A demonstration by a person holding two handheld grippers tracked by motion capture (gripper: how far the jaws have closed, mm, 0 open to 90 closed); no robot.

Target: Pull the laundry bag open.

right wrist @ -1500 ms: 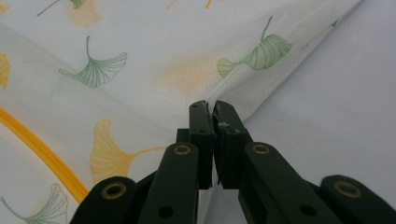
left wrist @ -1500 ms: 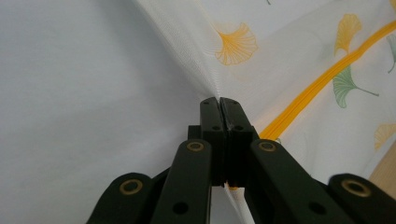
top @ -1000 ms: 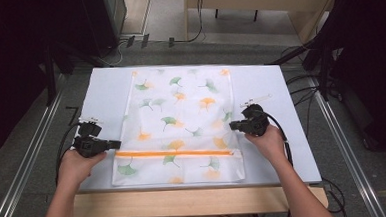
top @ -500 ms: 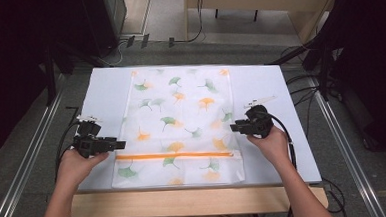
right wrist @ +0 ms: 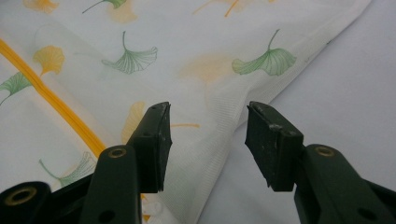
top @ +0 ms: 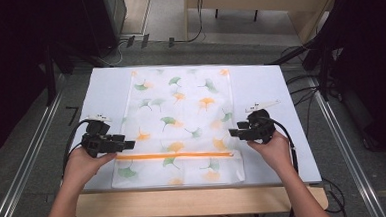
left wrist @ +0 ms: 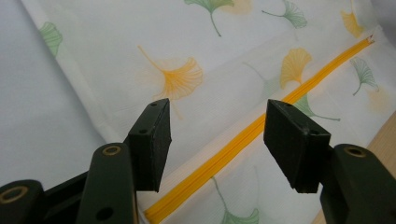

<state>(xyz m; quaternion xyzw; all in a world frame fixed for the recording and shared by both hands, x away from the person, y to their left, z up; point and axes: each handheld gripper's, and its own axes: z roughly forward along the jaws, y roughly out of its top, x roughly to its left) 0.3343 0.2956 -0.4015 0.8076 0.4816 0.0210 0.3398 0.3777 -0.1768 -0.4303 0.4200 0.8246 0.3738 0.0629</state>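
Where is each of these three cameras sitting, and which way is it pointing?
High view: above the person's side, looking forward and down on the table; forearms, left claw, right claw.
Left gripper view: rides the left claw, facing the leaf-print bag; black jaws apart.
Right gripper view: rides the right claw, facing the bag's edge; jaws apart.
Shared: all three show the orange zipper.

Bag [top: 182,124] flat on table [top: 275,84]; zipper [top: 173,156] across near end.

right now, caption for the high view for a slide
Both grippers, left and right, open at the side edges of a leaf-print bag with an orange zip.
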